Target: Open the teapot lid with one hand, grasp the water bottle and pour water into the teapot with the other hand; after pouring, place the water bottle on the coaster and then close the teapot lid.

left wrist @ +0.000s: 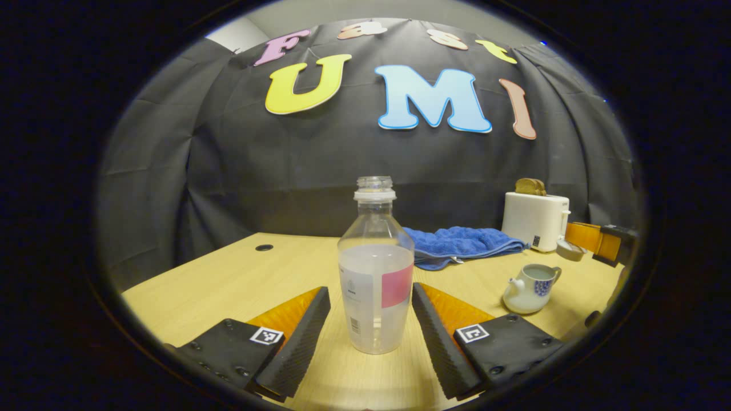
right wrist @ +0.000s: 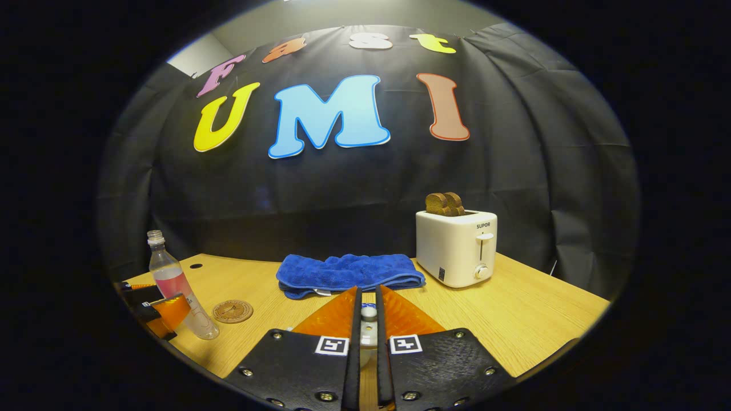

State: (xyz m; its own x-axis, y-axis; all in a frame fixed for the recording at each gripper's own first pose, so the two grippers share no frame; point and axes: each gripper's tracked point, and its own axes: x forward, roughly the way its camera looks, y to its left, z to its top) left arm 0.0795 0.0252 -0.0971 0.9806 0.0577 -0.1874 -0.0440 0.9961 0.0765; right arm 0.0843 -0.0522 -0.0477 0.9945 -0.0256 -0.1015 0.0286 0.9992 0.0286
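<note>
A clear uncapped water bottle (left wrist: 375,268) with a pink label stands upright on the wooden table (left wrist: 240,279), about half full. My left gripper (left wrist: 371,288) is open, one finger on each side of the bottle's lower body, close to it. The white teapot (left wrist: 530,288) with blue pattern sits to the right with its top uncovered. My right gripper (right wrist: 369,291) is shut on the knob of the white teapot lid (right wrist: 369,328), held above the table. The bottle (right wrist: 171,279) and a round brown coaster (right wrist: 232,311) lie at the left of the right gripper view.
A folded blue towel (right wrist: 349,273) lies at the back of the table. Beside it stands a white toaster (right wrist: 457,245) with bread slices in it. A small cable hole (left wrist: 264,248) marks the far left of the tabletop.
</note>
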